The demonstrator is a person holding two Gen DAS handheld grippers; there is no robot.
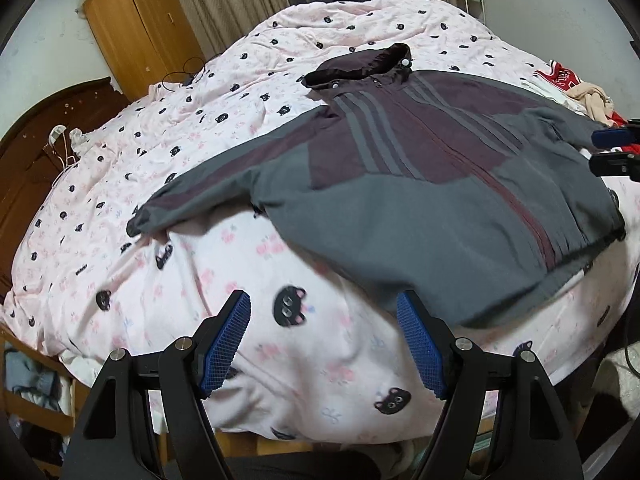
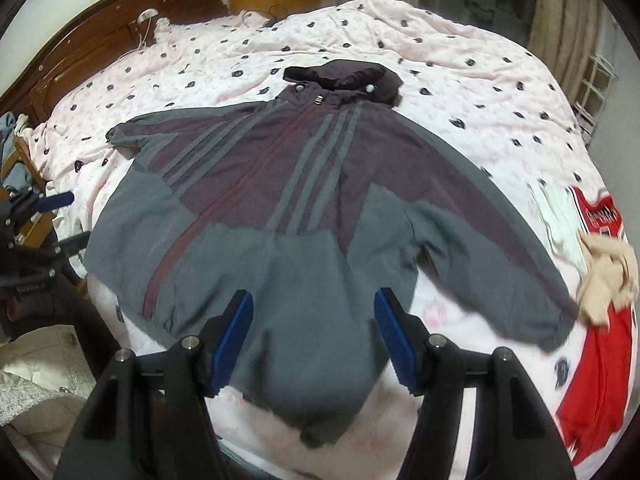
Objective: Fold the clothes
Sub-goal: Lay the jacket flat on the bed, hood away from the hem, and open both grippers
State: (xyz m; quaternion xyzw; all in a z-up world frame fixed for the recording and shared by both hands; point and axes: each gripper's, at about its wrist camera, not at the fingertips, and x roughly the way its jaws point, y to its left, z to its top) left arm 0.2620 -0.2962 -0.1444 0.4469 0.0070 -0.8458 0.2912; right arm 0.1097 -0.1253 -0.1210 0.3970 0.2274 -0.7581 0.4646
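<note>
a: where's the jacket (image 2: 280, 208)?
b: flat on the bed (image 2: 460, 60), ahead of the right claw (image 2: 314, 336).
a: claws?
b: both spread, holding nothing; left claw (image 1: 324, 340) sits beside its hem.

My jaws wear blue ribbed rubbery pads (image 1: 228, 344) on matt black plastic arms with small bright metal pins. The jacket (image 2: 280, 208) before me is thin, matt woven cloth in grey and maroon, lightly crinkled, lying on a soft cotton-looking quilt (image 1: 168, 128). Behind stand a glossy dark wooden headboard (image 2: 104, 28) and a smooth pale wood cabinet (image 1: 136, 24).
</note>
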